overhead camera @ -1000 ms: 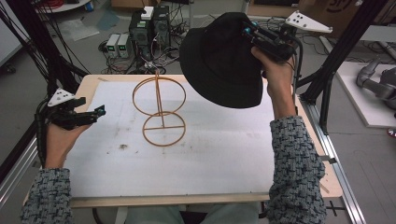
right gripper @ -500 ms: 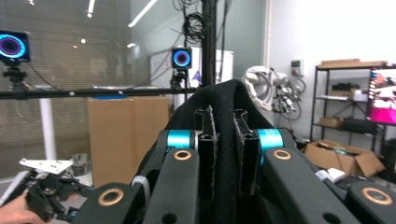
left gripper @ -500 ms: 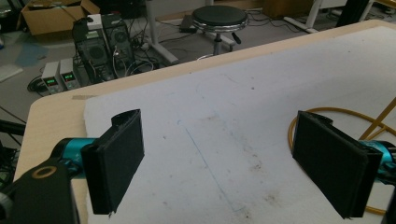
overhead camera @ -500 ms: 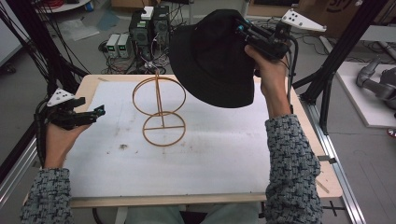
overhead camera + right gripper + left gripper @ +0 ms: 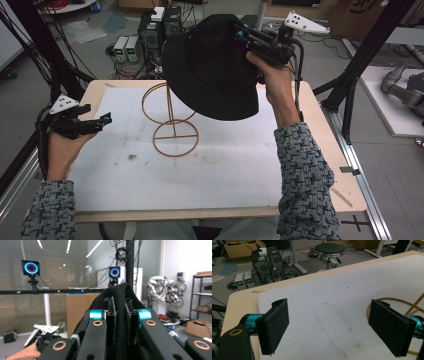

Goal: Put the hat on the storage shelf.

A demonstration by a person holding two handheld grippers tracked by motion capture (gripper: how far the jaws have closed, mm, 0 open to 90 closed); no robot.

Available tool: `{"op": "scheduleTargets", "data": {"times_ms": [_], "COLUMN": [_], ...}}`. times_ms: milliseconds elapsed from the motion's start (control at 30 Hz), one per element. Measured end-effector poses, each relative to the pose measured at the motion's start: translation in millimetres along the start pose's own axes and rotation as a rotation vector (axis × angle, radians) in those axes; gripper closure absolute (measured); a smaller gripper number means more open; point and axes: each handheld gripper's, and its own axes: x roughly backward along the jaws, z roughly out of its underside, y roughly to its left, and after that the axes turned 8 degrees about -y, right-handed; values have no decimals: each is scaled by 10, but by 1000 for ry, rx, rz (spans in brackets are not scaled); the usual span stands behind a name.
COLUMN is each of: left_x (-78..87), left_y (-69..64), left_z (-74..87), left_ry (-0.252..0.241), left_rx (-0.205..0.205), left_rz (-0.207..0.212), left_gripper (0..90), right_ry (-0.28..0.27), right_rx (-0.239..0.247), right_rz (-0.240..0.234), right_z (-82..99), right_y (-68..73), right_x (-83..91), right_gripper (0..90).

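Observation:
A black bucket hat (image 5: 210, 65) hangs in the air above the far part of the table, just over the top ring of a gold wire stand (image 5: 170, 120). My right gripper (image 5: 239, 34) is shut on the hat's brim; in the right gripper view the black fabric (image 5: 121, 315) is pinched between the two pads. The left gripper (image 5: 106, 120) rests low at the table's left edge, open with nothing between its pads (image 5: 275, 325). The stand's round base (image 5: 384, 305) shows beyond the far pad in the left gripper view.
A white mat (image 5: 200, 165) covers most of the wooden table (image 5: 335, 165). Power supplies and computer cases (image 5: 145, 35) stand on the floor behind it, with a black stool (image 5: 329, 250). Black frame posts rise at both sides.
The right hand has carried the hat leftward, from the table's right side to above the wire stand. The left hand has stayed put.

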Motion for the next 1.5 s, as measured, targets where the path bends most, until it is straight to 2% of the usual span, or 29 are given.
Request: {"op": "scheduleTargets", "data": {"times_ms": [67, 267, 367, 700, 833, 1500], "left_x": [5, 14, 18, 29, 43, 68], "left_y": [14, 28, 29, 34, 51, 79], "left_z": [3, 4, 1, -2, -6, -11], "left_ry": [2, 1, -2, -6, -8, -14], "left_rx": [0, 3, 2, 7, 6, 14], "left_rz": [-4, -8, -10, -11, -12, -19], "left_gripper": [172, 172, 172, 172, 172, 172], "right_ry": [-9, 22, 20, 76, 88, 172], "right_rx": [-12, -16, -20, -37, -49, -37], "right_rz": [-19, -61, -87, -141, -152, -201], "right_z": [29, 120, 169, 379, 437, 640], "right_y": [15, 87, 140, 241, 258, 341], "right_x": [-40, -199, -300, -557, -611, -806], "right_gripper": [838, 838, 838, 837, 837, 836]}}
